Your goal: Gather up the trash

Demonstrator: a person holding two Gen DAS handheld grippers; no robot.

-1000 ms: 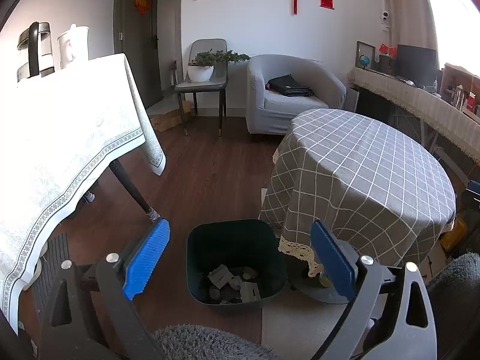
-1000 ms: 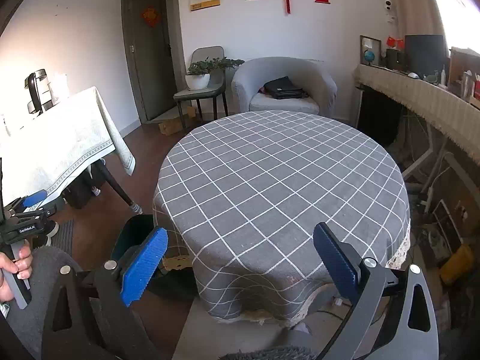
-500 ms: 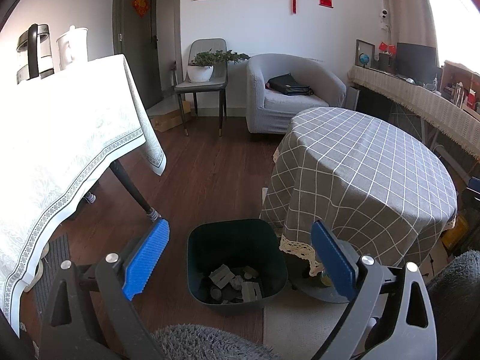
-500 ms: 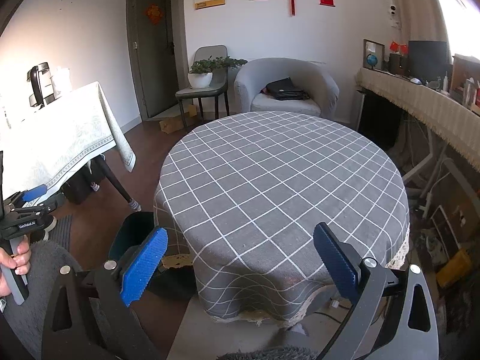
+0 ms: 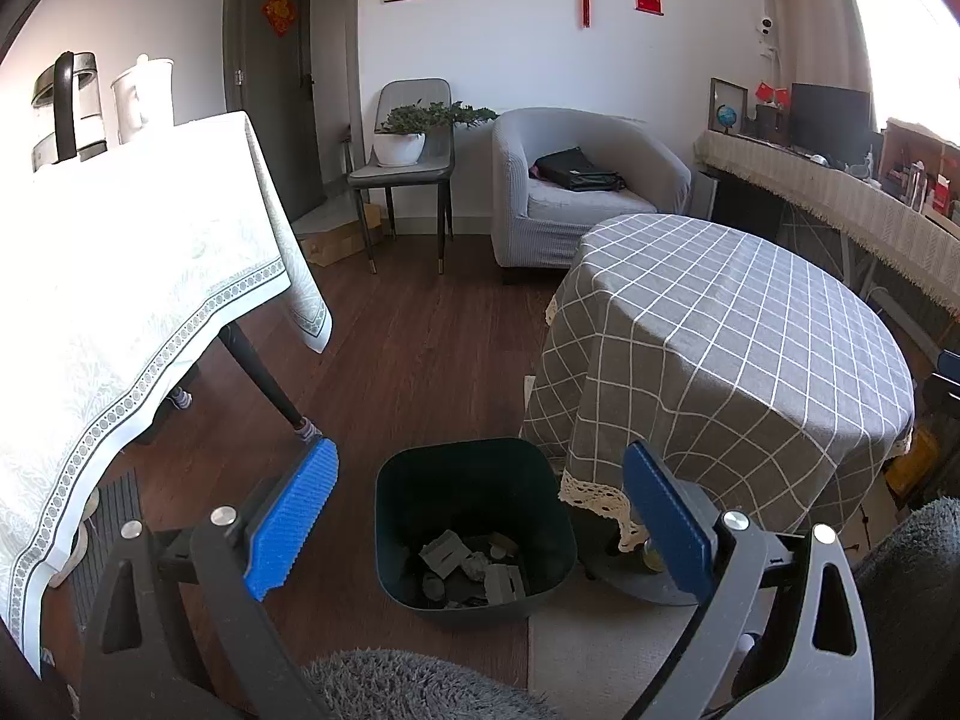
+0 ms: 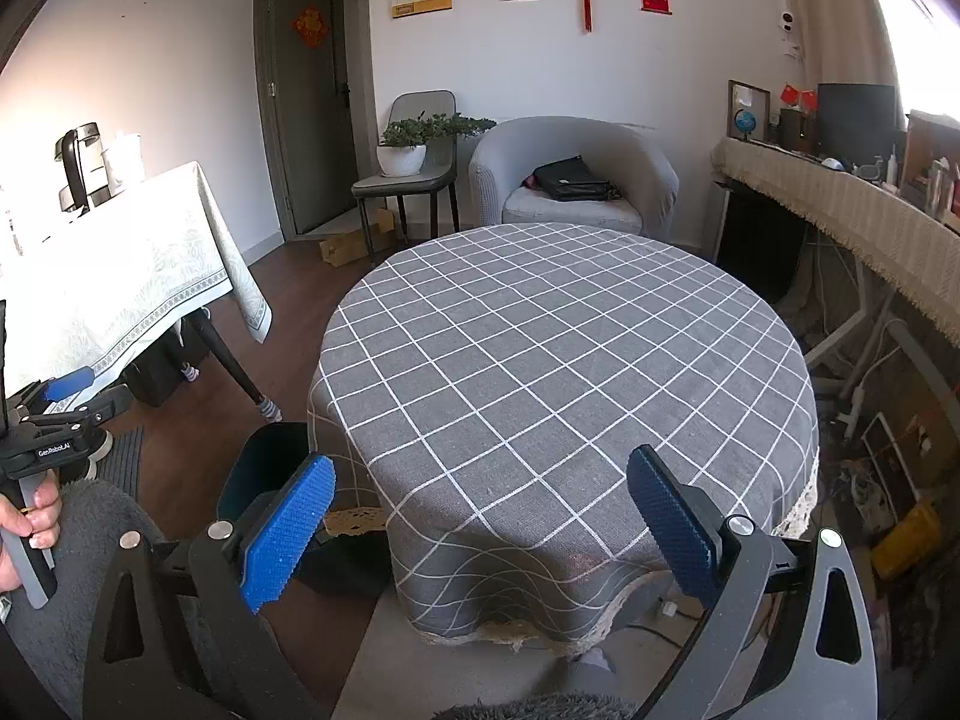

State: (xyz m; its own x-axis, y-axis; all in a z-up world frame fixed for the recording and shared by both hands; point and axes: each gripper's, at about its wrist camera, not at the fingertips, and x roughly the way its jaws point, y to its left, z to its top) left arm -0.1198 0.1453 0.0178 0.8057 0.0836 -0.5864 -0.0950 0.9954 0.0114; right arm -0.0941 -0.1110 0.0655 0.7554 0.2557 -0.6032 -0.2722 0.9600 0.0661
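Observation:
A dark green bin (image 5: 420, 480) stands on the wooden floor beside the round table, with several grey scraps of trash (image 5: 468, 564) lying in its bottom. My left gripper (image 5: 480, 516) hangs open above the bin with nothing between its blue pads (image 5: 291, 525). In the right wrist view the round table with the grey checked cloth (image 6: 564, 372) fills the middle, and no trash shows on it. My right gripper (image 6: 480, 528) is open and empty over the table's near edge. The bin (image 6: 264, 468) peeks out at the table's left.
A table with a white cloth (image 5: 120, 300) stands at the left, a kettle (image 5: 66, 108) on it. A chair with a potted plant (image 5: 408, 132) and a grey armchair (image 5: 576, 180) stand by the far wall. A long covered shelf (image 6: 840, 204) runs along the right. A hand (image 6: 24, 528) holds the left gripper's handle.
Both views have shifted only slightly; the right gripper has drifted a little. Both grippers stay open and empty.

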